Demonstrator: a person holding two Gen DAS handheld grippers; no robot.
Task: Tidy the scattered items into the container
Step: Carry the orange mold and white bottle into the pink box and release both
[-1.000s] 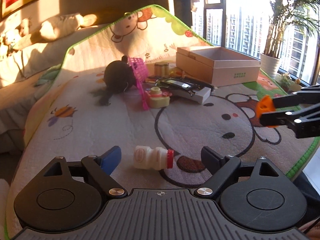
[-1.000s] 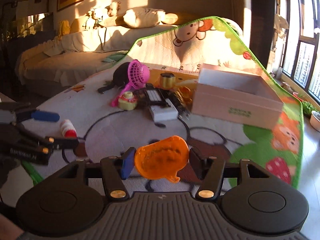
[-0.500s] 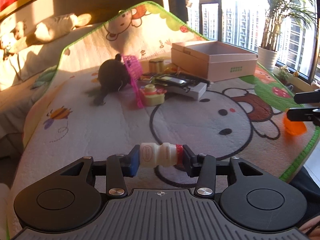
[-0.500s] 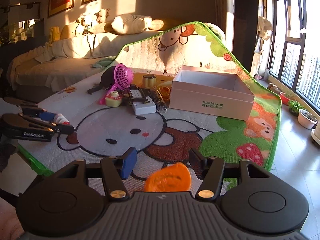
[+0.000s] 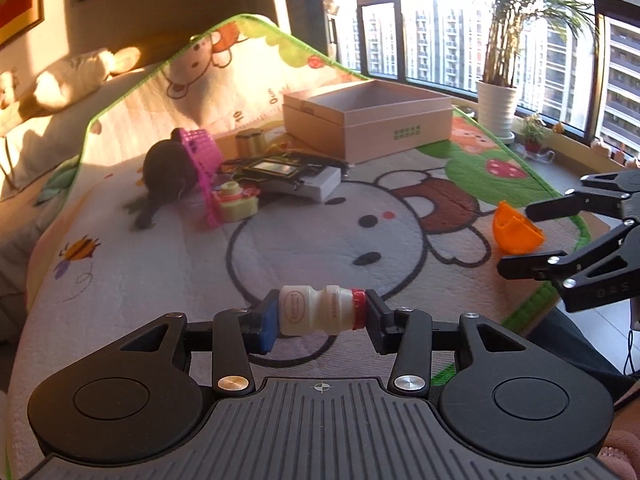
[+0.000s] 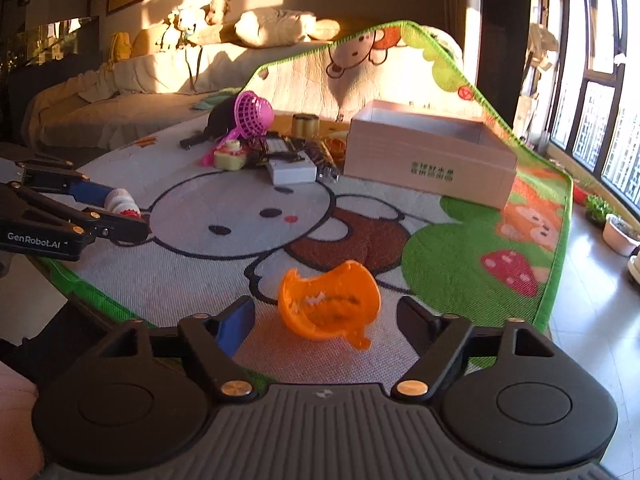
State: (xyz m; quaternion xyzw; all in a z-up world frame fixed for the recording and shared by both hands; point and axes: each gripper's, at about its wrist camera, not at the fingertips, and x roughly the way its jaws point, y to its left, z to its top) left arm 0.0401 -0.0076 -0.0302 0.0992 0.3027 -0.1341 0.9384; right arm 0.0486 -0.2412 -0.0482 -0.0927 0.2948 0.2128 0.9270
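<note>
White little bottle [image 5: 318, 311] pinched end to end by the left gripper [image 5: 319, 320] | orange cup [image 6: 329, 307] lies on the mat between the closing right gripper [image 6: 326, 322] fingers, not touched | squeeze its sides gently, then carry both to the box [image 5: 368, 118]

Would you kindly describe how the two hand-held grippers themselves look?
Both are matt black plastic with ribbed grey bases, round side discs and brass-coloured pivot screws. The left hand-held gripper and the right hand-held gripper each carry one blue pad and one black pad. White GenRobot.AI lettering marks the left one's side.
</note>
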